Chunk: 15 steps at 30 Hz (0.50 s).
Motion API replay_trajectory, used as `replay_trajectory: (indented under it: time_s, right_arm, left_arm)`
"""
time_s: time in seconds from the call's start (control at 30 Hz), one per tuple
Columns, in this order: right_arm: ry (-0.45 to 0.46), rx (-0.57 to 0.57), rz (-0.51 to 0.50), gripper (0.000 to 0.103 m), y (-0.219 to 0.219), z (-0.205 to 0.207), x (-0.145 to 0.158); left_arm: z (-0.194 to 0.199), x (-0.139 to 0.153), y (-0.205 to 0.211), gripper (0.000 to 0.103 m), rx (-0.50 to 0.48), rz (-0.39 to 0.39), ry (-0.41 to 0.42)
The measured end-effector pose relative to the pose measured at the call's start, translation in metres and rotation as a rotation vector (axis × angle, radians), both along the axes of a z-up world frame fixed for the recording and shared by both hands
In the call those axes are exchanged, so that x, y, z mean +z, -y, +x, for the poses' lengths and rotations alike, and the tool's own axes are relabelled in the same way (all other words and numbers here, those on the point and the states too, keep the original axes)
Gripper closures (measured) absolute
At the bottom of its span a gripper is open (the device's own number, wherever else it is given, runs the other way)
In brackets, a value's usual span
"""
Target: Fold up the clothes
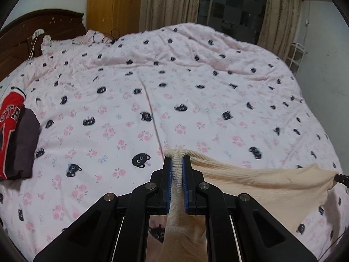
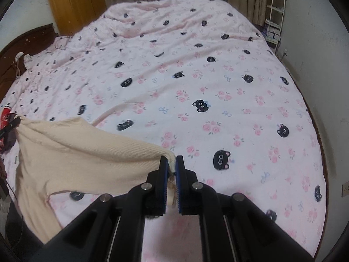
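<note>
A cream ribbed knit garment hangs stretched above the bed between both grippers. My left gripper is shut on one corner of it, with fabric bunched between the blue pads and trailing down below. My right gripper is shut on the opposite corner, and the cream garment spreads away to the left in that view. The right gripper's tip shows at the far right edge of the left wrist view; the left gripper's tip shows at the left edge of the right wrist view.
A pink bedsheet with black cat faces and roses covers the bed. Folded red and dark clothes lie at its left side. A dark wooden headboard, an orange wardrobe, curtains and a white wire rack surround the bed.
</note>
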State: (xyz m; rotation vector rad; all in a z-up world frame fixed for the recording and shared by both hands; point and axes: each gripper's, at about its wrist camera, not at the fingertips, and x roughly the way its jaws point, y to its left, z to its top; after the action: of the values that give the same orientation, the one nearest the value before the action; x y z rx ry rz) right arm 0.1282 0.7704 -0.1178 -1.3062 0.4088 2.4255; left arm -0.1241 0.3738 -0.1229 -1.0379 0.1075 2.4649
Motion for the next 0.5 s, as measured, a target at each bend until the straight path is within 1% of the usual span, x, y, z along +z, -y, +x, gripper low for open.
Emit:
replay_trajectory:
  time_s: [0.13, 0.17, 0.2, 0.23, 0.27, 0.3, 0.33, 0.37, 0.4, 0.43, 0.47, 0.5]
  right_arm:
    - [0.059, -0.021, -0.003, 0.095, -0.014, -0.024, -0.025]
    - [0.073, -0.027, 0.000, 0.095, -0.016, -0.029, -0.031]
    - [0.087, -0.033, 0.003, 0.095, -0.018, -0.033, -0.037]
    - [0.101, -0.040, 0.006, 0.094, -0.020, -0.037, -0.042]
    - [0.114, -0.046, 0.010, 0.091, -0.022, -0.041, -0.048]
    - [0.128, -0.052, 0.013, 0.082, -0.024, -0.046, -0.054]
    - [0.142, -0.059, 0.016, 0.076, -0.026, -0.050, -0.059]
    - [0.155, -0.065, 0.020, 0.064, -0.028, -0.054, -0.065]
    - [0.164, -0.077, 0.028, 0.055, -0.031, -0.056, -0.069]
    - [0.164, -0.090, 0.034, 0.051, -0.035, -0.056, -0.070]
    - [0.160, -0.103, 0.037, 0.045, -0.038, -0.054, -0.070]
    - [0.160, -0.121, 0.052, 0.042, -0.041, -0.052, -0.069]
  left_arm:
    - [-0.009, -0.024, -0.009, 0.095, 0.021, -0.048, 0.035]
    - [-0.011, -0.030, -0.011, 0.094, 0.026, -0.060, 0.044]
    - [-0.012, -0.036, -0.013, 0.090, 0.031, -0.072, 0.052]
    - [-0.014, -0.042, -0.015, 0.089, 0.037, -0.084, 0.060]
    - [-0.015, -0.047, -0.016, 0.088, 0.042, -0.092, 0.064]
    - [-0.017, -0.052, -0.016, 0.086, 0.049, -0.100, 0.075]
    - [-0.020, -0.057, -0.016, 0.085, 0.055, -0.107, 0.086]
    - [-0.023, -0.060, -0.013, 0.082, 0.059, -0.093, 0.109]
    - [-0.025, -0.059, -0.009, 0.077, 0.069, -0.069, 0.119]
    - [-0.027, -0.059, -0.004, 0.073, 0.079, -0.045, 0.129]
    - [-0.030, -0.055, 0.003, 0.067, 0.097, -0.019, 0.127]
    - [-0.031, -0.051, 0.010, 0.062, 0.109, -0.007, 0.121]
